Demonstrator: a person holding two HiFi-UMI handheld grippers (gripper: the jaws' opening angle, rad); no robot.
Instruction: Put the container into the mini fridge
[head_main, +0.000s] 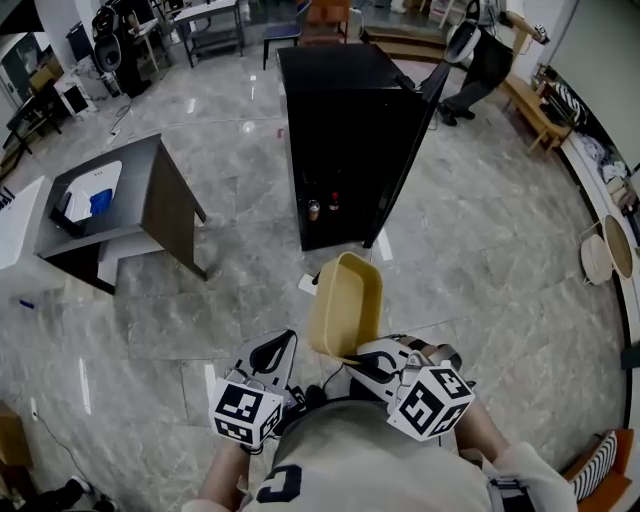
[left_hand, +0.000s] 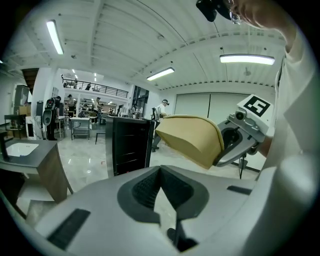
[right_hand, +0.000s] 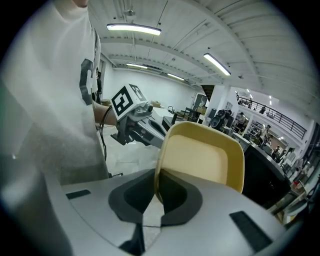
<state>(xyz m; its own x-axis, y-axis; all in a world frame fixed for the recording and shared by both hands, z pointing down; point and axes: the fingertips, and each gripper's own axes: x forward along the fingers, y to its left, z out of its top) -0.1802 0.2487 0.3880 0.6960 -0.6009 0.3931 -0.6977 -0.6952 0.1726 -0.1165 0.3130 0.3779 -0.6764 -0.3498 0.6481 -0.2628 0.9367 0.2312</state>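
Hiding container (right_hand: 200, 160) rim: right gripper (right_hand: 156, 192) jaws

Dark fridge (head_main: 345, 150) interior at 12 o'clock unreadable; two items (head_main: 322, 206) low inside, too small to tell. Lower edge of container (head_main: 345, 300) hidden by right gripper (head_main: 363, 358). Striped thing (head_main: 600, 462) at 5 o'clock cut off.

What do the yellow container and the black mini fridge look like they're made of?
Container: likely moulded plastic, matte pale yellow; thin one-piece wall, rounded corners, lipped rim. Mini fridge: probably painted sheet metal, smooth black with a faint sheen; flat panels, sharp edges. Neither is certain.
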